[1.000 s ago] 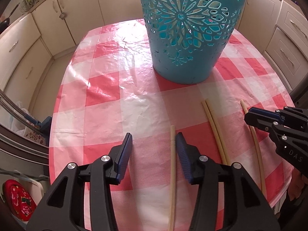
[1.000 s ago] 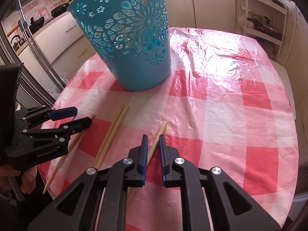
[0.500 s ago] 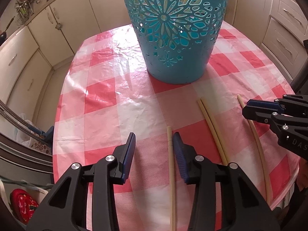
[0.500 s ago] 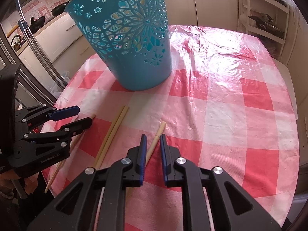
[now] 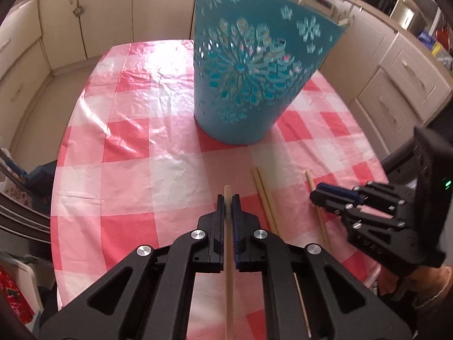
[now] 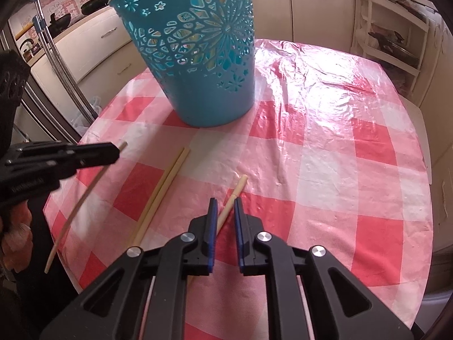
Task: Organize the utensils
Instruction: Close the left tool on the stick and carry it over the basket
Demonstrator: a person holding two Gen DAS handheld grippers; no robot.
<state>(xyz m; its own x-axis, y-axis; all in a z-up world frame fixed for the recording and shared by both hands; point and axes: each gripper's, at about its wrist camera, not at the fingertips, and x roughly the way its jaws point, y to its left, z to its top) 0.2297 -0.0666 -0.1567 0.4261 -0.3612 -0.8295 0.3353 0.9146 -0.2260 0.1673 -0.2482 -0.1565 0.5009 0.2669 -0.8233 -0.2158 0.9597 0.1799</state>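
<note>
Since a second ago the left gripper (image 5: 228, 202) has clamped shut on one pale wooden chopstick (image 5: 228, 269) and lifted it off the red-and-white checked tablecloth (image 5: 127, 141), near the teal cut-out plastic basket (image 5: 249, 85). Nothing I can see sits in that basket yet — a pair of chopsticks (image 6: 161, 192) lies in front of it. Beside them, the right gripper (image 6: 225, 206) stands slightly parted around another chopstick (image 6: 233, 197); pads seemingly not pressing.

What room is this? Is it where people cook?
Probably a home kitchen: cream cabinets run along the walls, black pans sit on a counter, and a table with a pink checked cloth holds chopsticks.
</note>
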